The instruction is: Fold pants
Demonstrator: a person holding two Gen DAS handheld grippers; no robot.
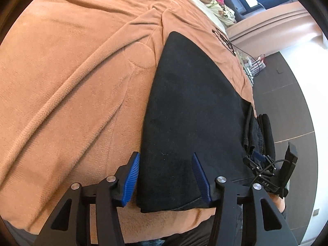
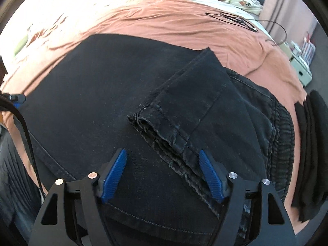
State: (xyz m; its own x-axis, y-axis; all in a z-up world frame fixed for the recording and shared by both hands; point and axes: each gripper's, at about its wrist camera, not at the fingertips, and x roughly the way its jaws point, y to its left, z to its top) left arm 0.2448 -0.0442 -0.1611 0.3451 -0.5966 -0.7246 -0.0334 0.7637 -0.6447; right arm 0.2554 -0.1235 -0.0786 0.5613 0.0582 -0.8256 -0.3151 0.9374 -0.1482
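- Hazard: black denim pants [image 2: 98,94] already folded; loose hem end [image 2: 164,131] lies askew and may slip open.
- Left gripper [image 1: 167,176] parted astride the fold corner, right gripper [image 2: 164,176] parted over the hem; neither grips.

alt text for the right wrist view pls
Black pants lie folded on an orange blanket, hem ends doubled back near the elastic waistband. The right gripper hangs open over the hems, blue pads apart.
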